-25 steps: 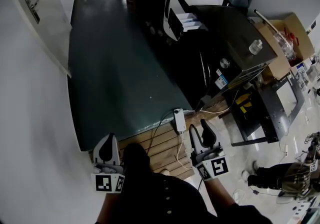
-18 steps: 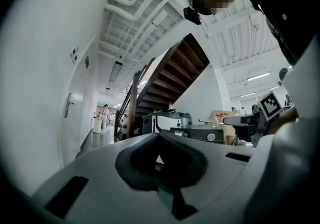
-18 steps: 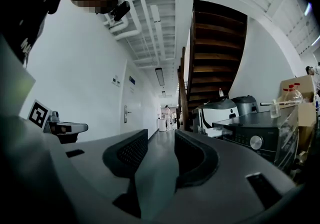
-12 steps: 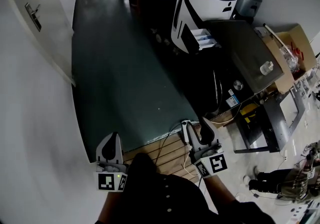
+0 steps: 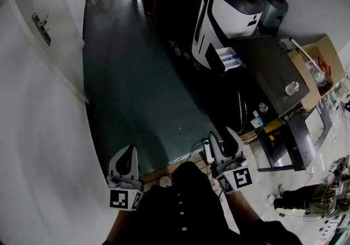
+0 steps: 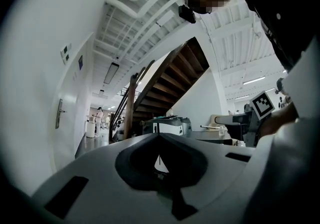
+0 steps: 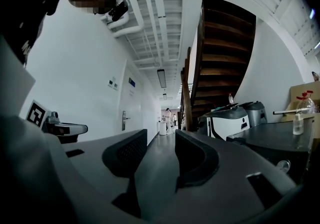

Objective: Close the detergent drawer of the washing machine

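Head view, looking steeply down on a dark green floor [image 5: 136, 74] in a corridor. The person holds two grippers low in the picture, both pointing level and away from the body.

The left gripper [image 5: 129, 150] sits at seven o'clock from the centre. In the left gripper view its fingers [image 6: 131, 144] are pressed together at the tips and pinch nothing.

The right gripper [image 5: 219, 133] sits near five o'clock. In the right gripper view its fingers [image 7: 199, 155] stand spread with only bare floor between them, and they have just been opening a little.

The washing machine [image 5: 270, 74], dark with a flat grey top, stands at three o'clock against the right wall. Its detergent drawer [image 5: 228, 59] is pulled out at the machine's far front corner, about two o'clock from the centre, showing white and blue compartments. The drawer lies at twelve o'clock from the right gripper, well apart from both grippers.

A small clear bottle [image 5: 292, 88] stands on the machine's top. An open cardboard box [image 5: 320, 63] sits just beside the machine, and a white and black appliance [image 5: 229, 11] stands just beyond the drawer. A pale door [image 5: 41, 19] with a lever handle is at ten o'clock.
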Motion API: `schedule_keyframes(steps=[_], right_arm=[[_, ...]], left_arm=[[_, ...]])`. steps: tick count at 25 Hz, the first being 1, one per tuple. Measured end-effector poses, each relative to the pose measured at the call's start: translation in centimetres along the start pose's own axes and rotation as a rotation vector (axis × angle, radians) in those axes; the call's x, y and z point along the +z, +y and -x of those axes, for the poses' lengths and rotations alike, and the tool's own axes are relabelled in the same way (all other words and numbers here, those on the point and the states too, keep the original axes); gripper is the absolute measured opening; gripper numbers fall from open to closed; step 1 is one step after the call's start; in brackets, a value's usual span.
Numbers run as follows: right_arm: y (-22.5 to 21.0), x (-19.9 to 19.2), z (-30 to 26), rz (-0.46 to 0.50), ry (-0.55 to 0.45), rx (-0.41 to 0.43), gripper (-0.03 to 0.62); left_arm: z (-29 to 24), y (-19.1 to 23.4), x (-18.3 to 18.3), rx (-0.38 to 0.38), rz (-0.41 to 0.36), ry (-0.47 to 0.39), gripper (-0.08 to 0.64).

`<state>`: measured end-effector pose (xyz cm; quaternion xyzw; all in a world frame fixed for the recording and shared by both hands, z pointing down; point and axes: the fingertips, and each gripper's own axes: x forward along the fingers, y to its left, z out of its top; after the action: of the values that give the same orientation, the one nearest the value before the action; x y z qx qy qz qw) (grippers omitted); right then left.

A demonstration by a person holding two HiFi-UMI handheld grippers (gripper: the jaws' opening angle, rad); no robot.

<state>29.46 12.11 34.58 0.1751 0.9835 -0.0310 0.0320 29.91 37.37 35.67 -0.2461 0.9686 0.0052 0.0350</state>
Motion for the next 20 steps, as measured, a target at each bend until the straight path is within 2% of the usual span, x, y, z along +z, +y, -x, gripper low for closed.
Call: schedule_keyframes(steps=[5, 9, 20], right_arm=[[-0.2, -0.7, -2.0, 0.017, 0.036, -0.009, 0.17], [-0.7, -1.5, -3.8, 0.011, 0.045, -0.007, 0.17], [-6.3, -2.7, -11.3, -0.031, 0.038, -0.047, 0.17]], left_arm=[[-0.7, 1.3, -0.8, 0.023, 0.027, 0.028, 0.015], [-2.3, 1.3, -1.9, 0.0, 0.032, 0.042, 0.015], [-11.7, 4.2, -2.8, -0.012, 0.019, 0.06, 0.015]])
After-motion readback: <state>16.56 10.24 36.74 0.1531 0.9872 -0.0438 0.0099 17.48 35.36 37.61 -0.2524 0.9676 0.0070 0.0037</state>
